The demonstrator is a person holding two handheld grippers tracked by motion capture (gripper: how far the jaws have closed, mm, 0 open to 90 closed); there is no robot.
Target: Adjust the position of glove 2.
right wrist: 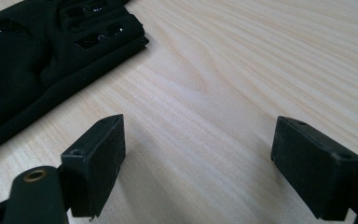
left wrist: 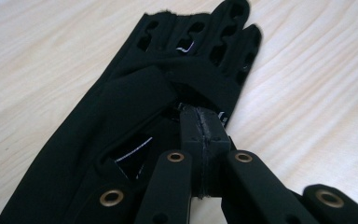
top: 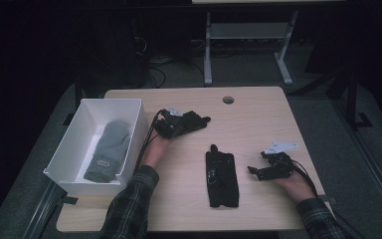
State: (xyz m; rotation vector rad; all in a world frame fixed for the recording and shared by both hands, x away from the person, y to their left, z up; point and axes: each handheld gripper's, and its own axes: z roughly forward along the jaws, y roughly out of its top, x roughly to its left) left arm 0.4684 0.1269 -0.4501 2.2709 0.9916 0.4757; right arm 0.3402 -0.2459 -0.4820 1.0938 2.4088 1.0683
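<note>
The left gripper (top: 202, 120) has its jaws pressed together, pinching a black glove (left wrist: 135, 116) just right of the white box (top: 74, 144) — its fingers point away from the box. A second black glove (top: 222, 179) lies lengthwise, fingertip toward the far edge. Beside it, the right gripper (top: 253, 172) is spread wide.

Black gloves, two: first glove (left wrist: 121, 107) in the closed left gripper (left wrist: 201, 122), second glove (top: 222, 180) flat on the near table (top: 258, 124). Grey mitten (top: 108, 149), one. White box (top: 74, 144), one, with the mitten inside. Grippers, two: left as above, right gripper (right wrist: 198, 144) with jaws apart. Hands, two: left hand (top: 155, 148), right hand (top: 294, 185). Tables, two: near table as above, far table (top: 248, 31) behind. Round hole (top: 228, 100) in the near tabletop, one.
</note>
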